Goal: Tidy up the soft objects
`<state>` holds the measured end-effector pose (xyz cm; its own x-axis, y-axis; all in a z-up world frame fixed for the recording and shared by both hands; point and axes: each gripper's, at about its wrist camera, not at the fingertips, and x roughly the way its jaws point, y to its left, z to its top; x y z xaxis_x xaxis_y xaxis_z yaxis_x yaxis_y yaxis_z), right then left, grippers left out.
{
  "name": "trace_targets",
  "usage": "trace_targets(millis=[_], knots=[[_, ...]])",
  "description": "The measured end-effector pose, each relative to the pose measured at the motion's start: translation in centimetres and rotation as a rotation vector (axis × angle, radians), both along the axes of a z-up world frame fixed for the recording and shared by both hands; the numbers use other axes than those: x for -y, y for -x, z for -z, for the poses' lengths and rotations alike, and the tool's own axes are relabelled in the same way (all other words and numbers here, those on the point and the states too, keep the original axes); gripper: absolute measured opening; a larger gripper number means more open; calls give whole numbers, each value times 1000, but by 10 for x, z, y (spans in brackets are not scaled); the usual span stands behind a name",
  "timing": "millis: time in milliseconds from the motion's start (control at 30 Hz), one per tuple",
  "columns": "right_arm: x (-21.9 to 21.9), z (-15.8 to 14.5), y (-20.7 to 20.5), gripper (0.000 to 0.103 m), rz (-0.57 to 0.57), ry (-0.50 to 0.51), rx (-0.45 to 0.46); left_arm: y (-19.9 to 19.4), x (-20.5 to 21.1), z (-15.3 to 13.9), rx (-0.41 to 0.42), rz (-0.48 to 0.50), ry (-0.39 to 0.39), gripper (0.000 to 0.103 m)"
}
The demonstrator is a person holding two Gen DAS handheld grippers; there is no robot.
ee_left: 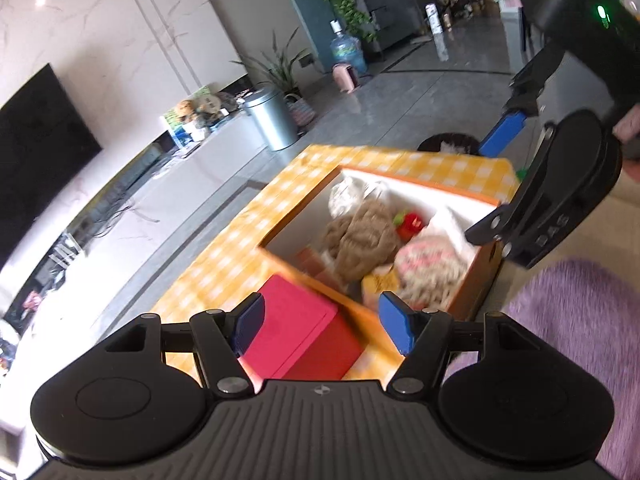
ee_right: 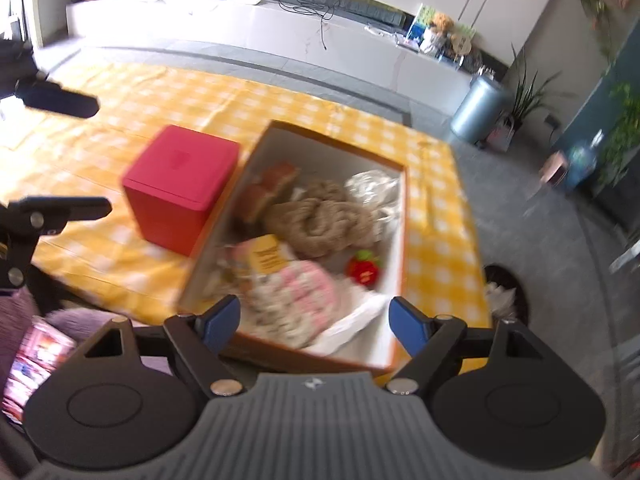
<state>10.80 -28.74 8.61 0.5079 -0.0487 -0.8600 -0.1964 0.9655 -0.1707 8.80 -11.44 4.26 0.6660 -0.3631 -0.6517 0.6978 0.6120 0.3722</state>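
Note:
An open orange box [ee_right: 402,240] [ee_left: 304,208] with white inner walls sits on the yellow checked tablecloth [ee_right: 120,92]. Inside lie a beige knitted piece [ee_right: 320,220] [ee_left: 360,236], a pink-and-white knitted piece [ee_right: 300,296] [ee_left: 428,268], a red strawberry plush [ee_right: 363,270] [ee_left: 410,224] and a clear plastic bag [ee_right: 372,186]. A red cube box [ee_right: 180,184] [ee_left: 300,332] stands against the orange box. My left gripper [ee_left: 322,320] hovers open over the red cube's edge, holding nothing. My right gripper [ee_right: 316,320] hangs open above the box's near end, also holding nothing.
A purple rug [ee_left: 580,320] lies beside the table. On the floor past the table's end stand a black waste basket [ee_right: 504,292] and a silver bin [ee_left: 272,120]. A long white cabinet [ee_right: 280,28] runs along the wall. A pink packet [ee_right: 36,364] lies low at the left.

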Motion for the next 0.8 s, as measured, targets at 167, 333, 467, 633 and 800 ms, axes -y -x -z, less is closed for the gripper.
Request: trace_targets(millis=[167,333,467,633,800], knots=[[-13,-9,18,88,80,-80,7,14,-36,-7,50,-93,49,82],[-23,-9,38,88,174,-150,129,28,-59,5,133,-199,153,89],[-40,4,62,88,241,-153,246,34,-69,21,126,-258,193,89],[-61,33,94,88,259,-81,369,41,-86,31,174,-351,230,89],[-63,52,112,88,302,-58,447,49,-100,44,180,-428,303,91]])
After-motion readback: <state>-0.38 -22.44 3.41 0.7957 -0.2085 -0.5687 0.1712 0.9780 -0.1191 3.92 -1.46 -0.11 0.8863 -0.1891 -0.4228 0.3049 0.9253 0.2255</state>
